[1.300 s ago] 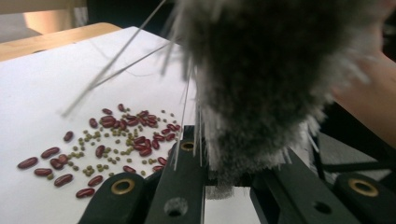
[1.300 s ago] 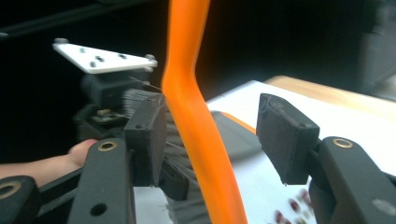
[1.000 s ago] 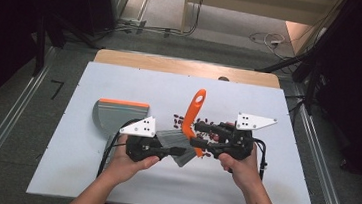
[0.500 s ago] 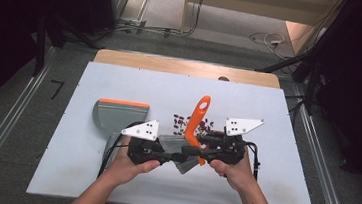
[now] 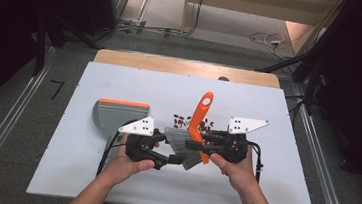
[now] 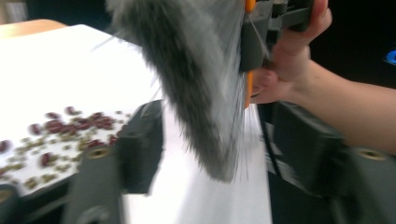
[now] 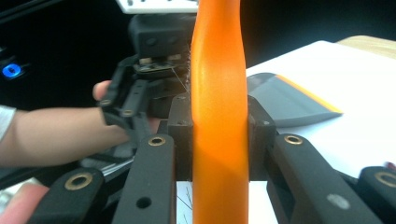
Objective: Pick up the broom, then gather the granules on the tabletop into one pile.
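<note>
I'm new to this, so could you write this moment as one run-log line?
right tongs: shut on brush handle | left tongs: just opened, bristles between | beans: unswept

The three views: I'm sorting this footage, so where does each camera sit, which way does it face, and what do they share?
High view: above the table, looking forward and down; forearms, left gripper, right gripper.
Left gripper view: on the left gripper, looking along its open jaws at brush bristles and beans; other hand beyond.
Right gripper view: on the right gripper, shut on the brush handle; dustpan behind.
All share the brush.

Black tongs (image 5: 184,150) — white dotted plates
</note>
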`<state>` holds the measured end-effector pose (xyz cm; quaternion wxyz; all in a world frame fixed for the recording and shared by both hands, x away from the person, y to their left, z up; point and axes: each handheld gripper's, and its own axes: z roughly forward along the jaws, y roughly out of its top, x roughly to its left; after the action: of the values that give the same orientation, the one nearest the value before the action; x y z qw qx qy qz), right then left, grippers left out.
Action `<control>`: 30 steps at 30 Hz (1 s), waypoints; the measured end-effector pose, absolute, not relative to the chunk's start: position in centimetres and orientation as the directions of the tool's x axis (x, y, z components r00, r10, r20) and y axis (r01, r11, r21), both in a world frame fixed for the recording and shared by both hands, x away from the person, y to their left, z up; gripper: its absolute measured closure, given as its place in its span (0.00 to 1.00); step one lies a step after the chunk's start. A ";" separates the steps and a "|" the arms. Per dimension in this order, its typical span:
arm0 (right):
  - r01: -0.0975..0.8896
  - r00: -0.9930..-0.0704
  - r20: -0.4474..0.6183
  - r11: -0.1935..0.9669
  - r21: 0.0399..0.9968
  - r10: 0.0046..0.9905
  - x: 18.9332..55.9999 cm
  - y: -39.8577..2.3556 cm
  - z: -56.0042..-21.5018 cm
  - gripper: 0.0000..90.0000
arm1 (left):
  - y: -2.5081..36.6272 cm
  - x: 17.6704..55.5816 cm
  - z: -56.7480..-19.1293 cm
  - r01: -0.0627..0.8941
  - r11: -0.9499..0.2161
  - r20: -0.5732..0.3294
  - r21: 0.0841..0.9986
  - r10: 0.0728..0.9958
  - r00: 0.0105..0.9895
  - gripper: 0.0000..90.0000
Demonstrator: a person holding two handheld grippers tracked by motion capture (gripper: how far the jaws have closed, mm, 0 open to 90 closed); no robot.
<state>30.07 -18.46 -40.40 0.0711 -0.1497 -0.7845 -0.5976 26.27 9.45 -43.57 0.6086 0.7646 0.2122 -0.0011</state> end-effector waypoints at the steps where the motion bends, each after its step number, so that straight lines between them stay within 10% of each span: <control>1: 0.328 -0.941 0.295 0.236 0.915 0.163 30.2 -18.7 -40.4 0.76 | 9.6 26.2 -43.6 0.326 -0.169 -0.254 0.930 0.345 0.904 0.28; 11: 0.355 -0.905 0.269 0.235 0.905 0.329 30.9 -20.3 -39.9 0.76 | 11.4 25.8 -43.7 0.332 -0.128 -0.233 0.935 0.484 0.843 0.01; 30: 0.374 -0.804 0.145 0.300 0.878 0.577 32.2 -22.4 -39.3 0.76 | 13.4 25.2 -43.8 0.310 -0.099 -0.211 0.946 0.539 0.816 0.00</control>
<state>32.22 -22.37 -39.26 -0.0995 -0.2972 -0.8000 -0.5116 25.22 13.45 -43.77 0.6061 0.7352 0.2886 0.0943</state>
